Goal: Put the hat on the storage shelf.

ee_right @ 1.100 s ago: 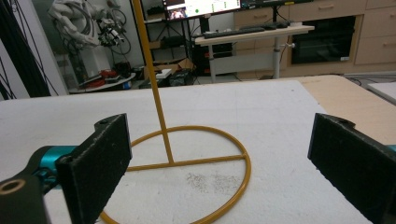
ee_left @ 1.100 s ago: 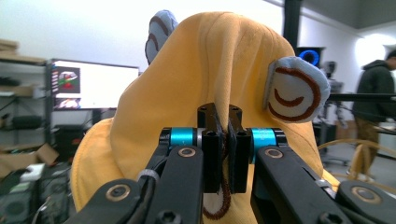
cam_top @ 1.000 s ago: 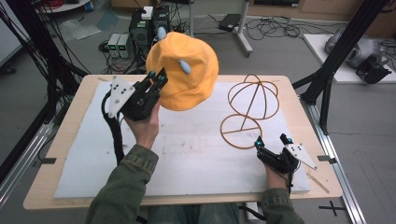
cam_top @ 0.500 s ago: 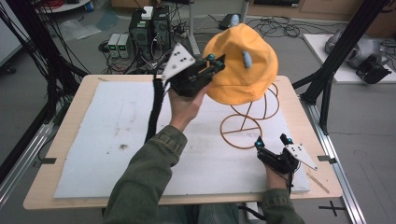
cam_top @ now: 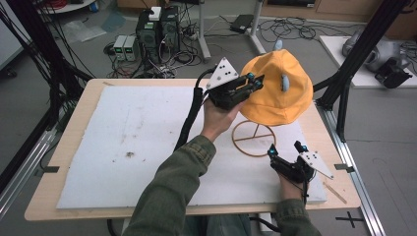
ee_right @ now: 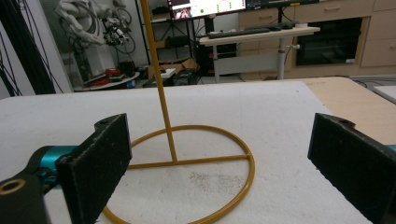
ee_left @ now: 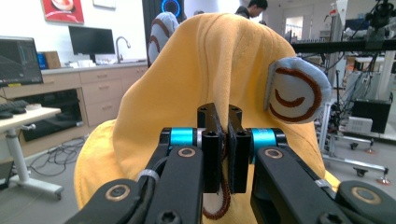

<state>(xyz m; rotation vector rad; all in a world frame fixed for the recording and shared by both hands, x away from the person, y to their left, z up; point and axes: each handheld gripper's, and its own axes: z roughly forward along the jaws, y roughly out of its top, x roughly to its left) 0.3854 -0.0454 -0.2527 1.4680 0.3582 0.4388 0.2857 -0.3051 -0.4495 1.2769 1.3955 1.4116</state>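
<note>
A yellow hat [cam_top: 278, 91] with pale blue ears sits over the top of a gold wire stand, whose ring base [cam_top: 253, 138] rests on the white mat. My left gripper [cam_top: 254, 81] is shut on the hat's fabric at its left side. In the left gripper view the jaws pinch the yellow hat [ee_left: 205, 79] near a blue ear with a brown spiral [ee_left: 294, 91]. My right gripper [cam_top: 285, 149] rests open on the mat just right of the ring base. The right gripper view has the stand's post and ring [ee_right: 187, 161] between its wide-apart pads [ee_right: 100, 154].
A white foam mat [cam_top: 137, 142] covers the wooden table [cam_top: 88, 98]. Black frame posts stand at the table's left and right sides. Cables and electronics boxes [cam_top: 157, 29] lie on the floor behind. The left half of the mat is bare.
My left gripper has carried the hat from the table's middle to the right and lowered it over the stand's wire top. The right gripper has stayed still.
</note>
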